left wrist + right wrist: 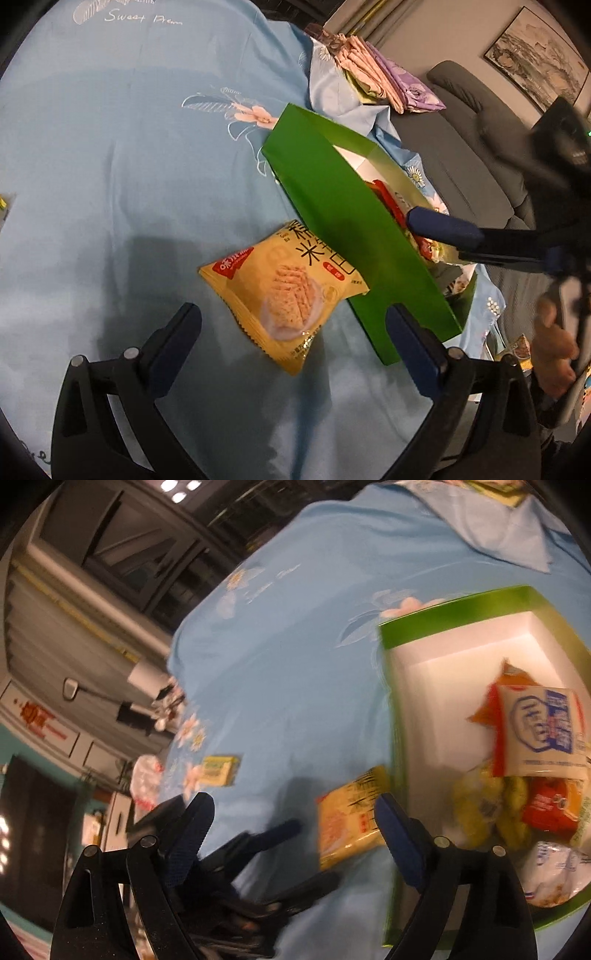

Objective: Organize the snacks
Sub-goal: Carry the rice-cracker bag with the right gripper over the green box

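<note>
Rice-cracker packet [286,291], light, crinkly and crushable, lay just ahead between the spread, empty jaws of the left claw [295,325], touching the green box [332,192]; its sealed edges looked safest to pinch. Right claw [295,819] hung agape.

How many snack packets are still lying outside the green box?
2: a yellow rice-cracker packet on the blue cloth against the green box, and a small yellow-green packet farther off. Others may be out of view.

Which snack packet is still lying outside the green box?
The yellow rice-cracker packet, lying on the blue cloth beside the green box; the white-and-blue packet and others lie inside.
</note>
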Available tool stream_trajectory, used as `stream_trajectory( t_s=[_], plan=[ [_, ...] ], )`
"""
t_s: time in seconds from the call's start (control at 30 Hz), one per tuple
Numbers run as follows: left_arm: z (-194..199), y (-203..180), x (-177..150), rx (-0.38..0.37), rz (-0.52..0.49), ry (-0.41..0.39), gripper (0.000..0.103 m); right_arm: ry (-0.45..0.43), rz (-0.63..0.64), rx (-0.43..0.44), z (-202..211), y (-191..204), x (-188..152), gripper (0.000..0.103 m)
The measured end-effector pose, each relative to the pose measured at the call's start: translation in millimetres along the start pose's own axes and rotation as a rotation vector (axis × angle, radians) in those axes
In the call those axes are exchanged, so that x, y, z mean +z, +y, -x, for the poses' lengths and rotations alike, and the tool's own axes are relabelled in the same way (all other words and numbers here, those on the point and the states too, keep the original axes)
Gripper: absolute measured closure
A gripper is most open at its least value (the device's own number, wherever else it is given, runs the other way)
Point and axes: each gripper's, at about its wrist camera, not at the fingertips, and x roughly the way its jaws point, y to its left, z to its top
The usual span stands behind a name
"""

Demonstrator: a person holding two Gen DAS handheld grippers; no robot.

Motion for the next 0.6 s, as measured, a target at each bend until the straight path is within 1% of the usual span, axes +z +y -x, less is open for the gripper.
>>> stream_trajectory(
  t_s=[0.03,0.1,0.13,0.17,0.23,0.33,0.37,0.4,0.43,0.5,0.53,0.6],
  plan=[
    [-1.0,-0.4,-0.4,-0.009,0.002,0.002,0.002,0.014,0.017,-0.008,-5.8,3.7,2.2,0.013],
    [-2.6,-0.9,-0.8,-0.035,0.01,0.003,0.002,0.039,0.038,-0.085,-20.1,7.2,6.1,0.013],
    [-4.0,-1.2,0.4,-0.038,0.013,0.004,0.002,0.062,0.034,-0.12,-28.7,5.9,8.7,0.013],
    [-5.4,-0.4,0.3,-0.038,0.017,0.007,0.002,0.074,0.025,-0.135,-33.3,4.2,9.9,0.013],
    [-8.3,0.1,0.9,-0.035,0.023,0.007,0.002,0.079,0.041,-0.195,-39.6,7.0,16.1,0.014],
    [-10.4,-0.4,3.4,-0.054,0.03,0.0,0.002,0.115,0.045,-0.252,-48.3,11.2,21.3,0.016],
    [-10.4,1.3,4.2,-0.063,0.043,-0.005,0.002,0.12,0.036,-0.266,-49.9,12.1,21.8,0.016],
    [-10.8,3.1,4.9,-0.074,0.054,-0.01,0.002,0.129,0.036,-0.262,-51.9,13.6,22.1,0.017],
    [-10.0,5.5,4.3,-0.089,0.065,-0.017,0.002,0.139,0.03,-0.251,-53.5,13.6,22.0,0.019],
    [-6.8,10.7,2.4,-0.122,0.089,-0.032,0.002,0.197,-0.03,-0.209,-61.7,8.4,20.5,0.02],
    [-5.4,11.7,2.5,-0.128,0.094,-0.034,0.002,0.215,-0.046,-0.208,-65.3,6.5,19.7,0.021],
    [-1.0,12.3,1.1,-0.134,0.095,-0.039,0.002,0.217,-0.026,-0.273,-71.9,8.8,19.4,0.022]
  ],
)
